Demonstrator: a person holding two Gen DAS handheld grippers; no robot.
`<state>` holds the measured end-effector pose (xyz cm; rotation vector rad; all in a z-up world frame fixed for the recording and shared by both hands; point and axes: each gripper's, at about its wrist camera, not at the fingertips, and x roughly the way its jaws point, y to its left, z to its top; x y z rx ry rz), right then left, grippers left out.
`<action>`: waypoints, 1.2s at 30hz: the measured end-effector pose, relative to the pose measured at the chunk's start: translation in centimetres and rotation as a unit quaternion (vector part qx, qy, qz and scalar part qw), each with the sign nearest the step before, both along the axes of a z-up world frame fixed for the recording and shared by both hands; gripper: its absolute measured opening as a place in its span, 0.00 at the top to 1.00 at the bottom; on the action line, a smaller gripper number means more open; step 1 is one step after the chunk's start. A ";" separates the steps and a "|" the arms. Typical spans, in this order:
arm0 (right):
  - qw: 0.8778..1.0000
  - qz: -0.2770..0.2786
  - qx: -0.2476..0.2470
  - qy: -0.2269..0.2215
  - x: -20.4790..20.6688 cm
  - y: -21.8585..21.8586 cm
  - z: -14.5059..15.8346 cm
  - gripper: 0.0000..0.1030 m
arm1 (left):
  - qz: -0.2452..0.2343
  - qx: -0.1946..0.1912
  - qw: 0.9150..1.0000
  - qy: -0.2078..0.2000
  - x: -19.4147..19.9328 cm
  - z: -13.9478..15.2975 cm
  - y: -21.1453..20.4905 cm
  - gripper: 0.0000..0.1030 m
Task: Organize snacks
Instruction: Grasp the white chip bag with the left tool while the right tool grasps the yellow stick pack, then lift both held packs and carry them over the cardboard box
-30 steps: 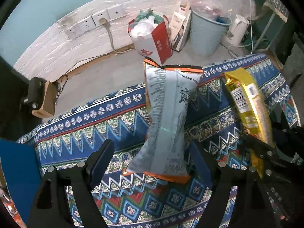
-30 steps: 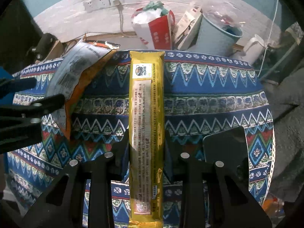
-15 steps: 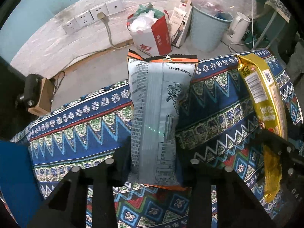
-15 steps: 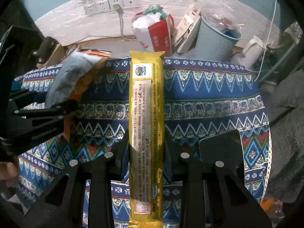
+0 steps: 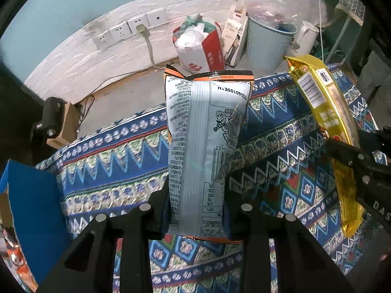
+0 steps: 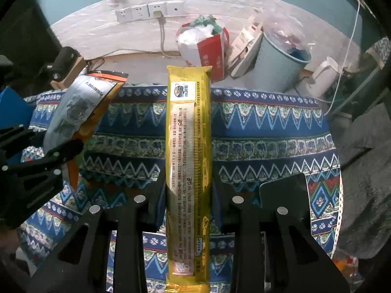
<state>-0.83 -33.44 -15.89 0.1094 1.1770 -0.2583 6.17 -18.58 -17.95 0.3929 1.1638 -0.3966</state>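
The left gripper [image 5: 196,210], at the bottom centre of its view, has its jaws clamped on a packet. The right gripper [image 6: 188,205], bottom centre too, likewise grips one.

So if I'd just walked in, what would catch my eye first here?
Probably the two snack packs gripped in black claws: the left claw is shut on a pale grey chip bag, and the right claw is shut on a long gold biscuit pack. Under both lies a bright blue zigzag-patterned cloth, with a pale blue bin by the wall behind.
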 end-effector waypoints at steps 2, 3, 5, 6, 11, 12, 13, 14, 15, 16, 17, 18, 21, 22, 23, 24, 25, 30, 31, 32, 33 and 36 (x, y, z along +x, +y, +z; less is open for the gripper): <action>1.000 0.004 -0.002 -0.004 -0.1 0.5 0.4 0.72 | 0.002 -0.001 1.000 -0.004 -0.4 0.6 0.7 0.67; 1.000 0.007 -0.003 -0.005 -0.1 0.8 0.6 0.72 | 0.004 -0.001 1.000 -0.007 -0.5 0.8 1.1 0.67; 1.000 0.010 -0.005 -0.010 -0.1 1.3 1.1 0.72 | 0.009 -0.005 1.000 -0.011 -0.8 1.5 2.0 0.67; 1.000 0.012 -0.005 -0.013 -0.1 1.6 1.4 0.72 | 0.012 -0.007 1.000 -0.013 -1.0 1.8 2.6 0.67; 0.999 0.022 -0.006 -0.025 0.0 2.8 2.9 0.72 | 0.023 -0.015 0.999 -0.023 -1.8 3.5 4.7 0.67; 0.999 0.024 -0.005 -0.027 0.1 3.1 3.1 0.72 | 0.024 -0.014 0.999 -0.027 -2.0 3.8 5.0 0.67; 0.999 0.028 -0.006 -0.030 0.1 3.5 3.5 0.72 | 0.025 -0.015 0.999 -0.030 -2.2 4.2 5.4 0.67; 0.999 0.031 -0.006 -0.032 0.1 3.8 3.8 0.72 | 0.026 -0.018 0.999 -0.032 -2.5 4.6 5.9 0.67; 0.999 0.034 -0.007 -0.035 0.2 4.2 4.2 0.72 | 0.027 -0.020 0.999 -0.033 -2.7 4.8 6.2 0.67; 0.999 0.038 -0.007 -0.038 0.2 4.6 4.6 0.72 | 0.029 -0.023 0.999 -0.034 -2.9 5.3 6.8 0.67; 0.998 0.041 -0.007 -0.040 0.3 4.9 4.9 0.72 | 0.030 -0.025 0.999 -0.035 -2.9 5.5 7.0 0.67; 0.998 0.044 -0.008 -0.042 0.3 5.3 5.2 0.72 | 0.032 -0.027 0.998 -0.037 -3.2 5.8 7.4 0.67; 0.997 0.054 -0.009 -0.049 0.3 6.5 6.0 0.72 | 0.036 -0.031 0.998 -0.044 -3.8 6.8 8.7 0.67; 0.997 0.057 -0.010 -0.051 0.3 6.9 6.3 0.72 | 0.037 -0.032 0.998 -0.047 -4.0 7.1 9.0 0.67; 0.997 0.061 -0.010 -0.053 0.3 7.2 6.6 0.72 | 0.039 -0.032 0.998 -0.050 -4.3 7.4 9.5 0.67; 0.996 0.065 -0.011 -0.055 0.3 7.7 6.9 0.72 | 0.040 -0.032 0.997 -0.051 -4.5 7.6 9.8 0.67; 0.996 0.070 -0.011 -0.058 0.3 8.2 7.2 0.72 | 0.042 -0.033 0.997 -0.053 -4.7 7.8 10.3 0.67; 0.993 0.095 -0.014 -0.069 0.2 10.8 8.4 0.72 | 0.054 -0.036 0.996 -0.054 -5.3 8.7 12.5 0.67; 0.992 0.100 -0.013 -0.071 0.2 11.3 8.6 0.72 | 0.057 -0.037 0.996 -0.054 -5.5 8.8 13.0 0.67; 0.992 0.105 -0.013 -0.072 0.2 11.7 8.8 0.72 | 0.060 -0.038 0.996 -0.056 -5.6 9.0 13.6 0.67; 0.991 0.109 -0.013 -0.073 0.2 12.3 8.9 0.72 | 0.062 -0.038 0.996 -0.057 -5.8 9.1 13.9 0.67; 0.989 0.127 -0.005 -0.075 0.3 14.0 9.4 0.72 | 0.069 -0.040 0.995 -0.059 -6.2 9.6 15.3 0.67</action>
